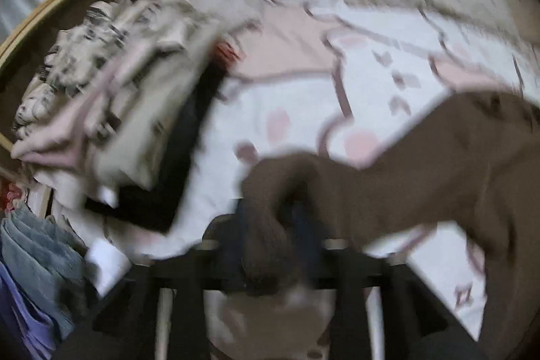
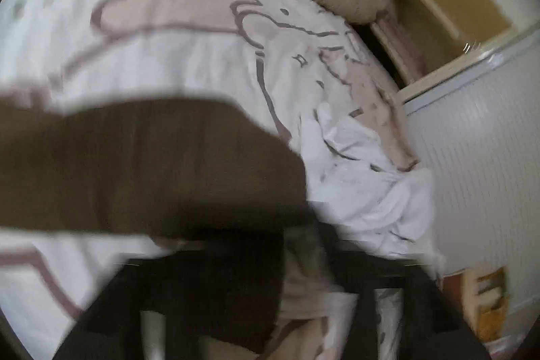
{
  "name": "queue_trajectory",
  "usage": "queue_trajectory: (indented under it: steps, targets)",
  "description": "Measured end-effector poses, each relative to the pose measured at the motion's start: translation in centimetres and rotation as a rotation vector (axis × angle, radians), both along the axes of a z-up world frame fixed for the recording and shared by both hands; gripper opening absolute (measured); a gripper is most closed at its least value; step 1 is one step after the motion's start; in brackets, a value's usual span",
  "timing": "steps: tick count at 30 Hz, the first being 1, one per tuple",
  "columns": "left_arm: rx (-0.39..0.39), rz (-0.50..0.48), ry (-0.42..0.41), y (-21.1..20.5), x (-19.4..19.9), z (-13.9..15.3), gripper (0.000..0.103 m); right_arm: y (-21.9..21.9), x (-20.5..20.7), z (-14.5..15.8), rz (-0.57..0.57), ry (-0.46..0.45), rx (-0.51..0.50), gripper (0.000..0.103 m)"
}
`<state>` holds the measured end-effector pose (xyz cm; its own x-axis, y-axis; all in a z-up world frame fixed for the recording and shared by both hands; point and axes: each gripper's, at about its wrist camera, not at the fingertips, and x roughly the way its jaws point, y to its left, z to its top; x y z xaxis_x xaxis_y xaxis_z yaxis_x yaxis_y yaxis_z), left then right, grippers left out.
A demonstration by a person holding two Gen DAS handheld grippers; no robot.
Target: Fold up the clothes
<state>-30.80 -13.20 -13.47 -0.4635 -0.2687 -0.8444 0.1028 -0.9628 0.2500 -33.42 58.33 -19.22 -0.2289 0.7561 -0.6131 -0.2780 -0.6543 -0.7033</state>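
Brown garment [image 1: 422,177] across left gripper [image 1: 270,245]

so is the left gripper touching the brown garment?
Touching. In the left wrist view the brown garment drapes over the left gripper, one bunched end wrapped around its fingers. Blur hides whether the pads actually pinch it.
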Motion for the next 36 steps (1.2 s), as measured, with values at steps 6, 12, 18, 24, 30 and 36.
queue_trajectory:
  steps: [6, 12, 18, 24, 30, 36]
  targets:
    - [0.039, -0.119, 0.013, 2.0, 7.3, 0.6, 0.059, -1.6, 6.0, 2.3, 0.028, -0.022, -0.042, 0.091]
    - [0.062, -0.340, 0.135, 6.4, 17.0, 4.1, 0.060, -6.5, 16.4, 10.5, 0.052, 0.242, -0.285, 0.092]
    - [0.210, -0.538, 0.248, 11.4, 25.0, 6.3, 0.068, -15.0, 27.0, 10.8, 0.212, 0.274, -0.671, 0.091]
    - [0.265, -0.684, 0.220, 17.0, 31.4, 2.7, 0.068, -21.1, 34.7, 7.0, 0.287, 0.196, -0.818, 0.091]
    - [0.251, -0.712, 0.152, 20.4, 34.3, -1.9, 0.069, -19.8, 35.4, 3.7, 0.144, 0.266, -1.065, 0.068]
    - [0.229, -0.639, 0.169, 20.7, 34.0, -2.8, 0.068, -17.3, 34.1, 0.2, -0.037, 0.371, -1.287, 0.044]
